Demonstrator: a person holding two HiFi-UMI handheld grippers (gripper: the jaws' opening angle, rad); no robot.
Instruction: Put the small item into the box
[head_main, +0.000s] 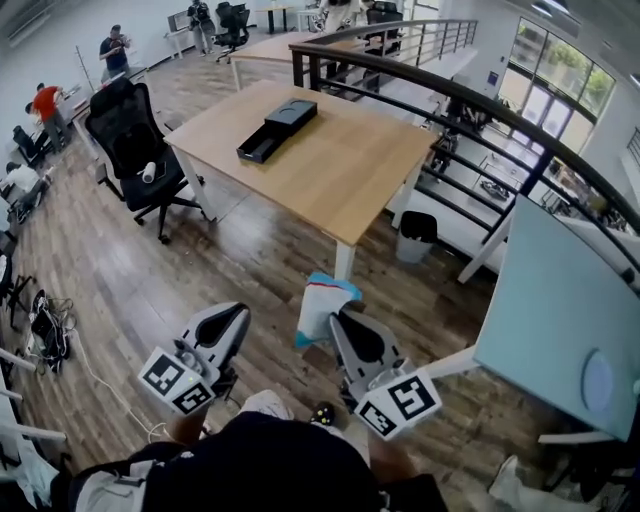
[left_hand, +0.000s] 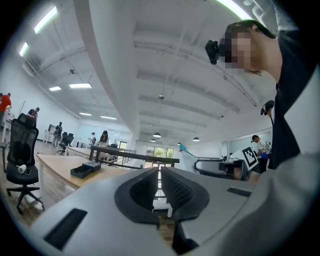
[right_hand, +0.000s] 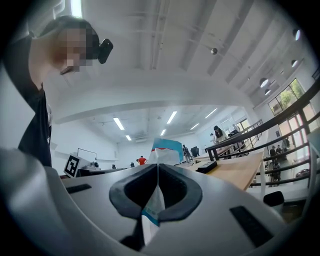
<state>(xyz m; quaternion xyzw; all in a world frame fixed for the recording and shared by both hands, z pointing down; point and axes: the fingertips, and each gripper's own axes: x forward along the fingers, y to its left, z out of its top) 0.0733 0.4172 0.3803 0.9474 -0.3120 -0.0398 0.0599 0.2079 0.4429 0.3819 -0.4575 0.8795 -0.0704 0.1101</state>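
A small white packet with blue and red edges (head_main: 322, 308) sticks out of my right gripper (head_main: 337, 322), which is shut on it. In the right gripper view the packet (right_hand: 161, 151) runs between the closed jaws and rises past them. My left gripper (head_main: 236, 318) is shut with nothing in it, low at the left above the wooden floor. The black box (head_main: 276, 128) lies open on the wooden table (head_main: 340, 170), well ahead of both grippers. It also shows small in the left gripper view (left_hand: 85, 170) and the right gripper view (right_hand: 206, 166).
A black office chair (head_main: 137, 152) stands left of the table. A dark railing (head_main: 470, 105) curves behind it, with a black bin (head_main: 417, 233) below. A pale blue panel (head_main: 560, 320) stands at the right. Cables lie on the floor (head_main: 50, 335) at the left. People stand far back.
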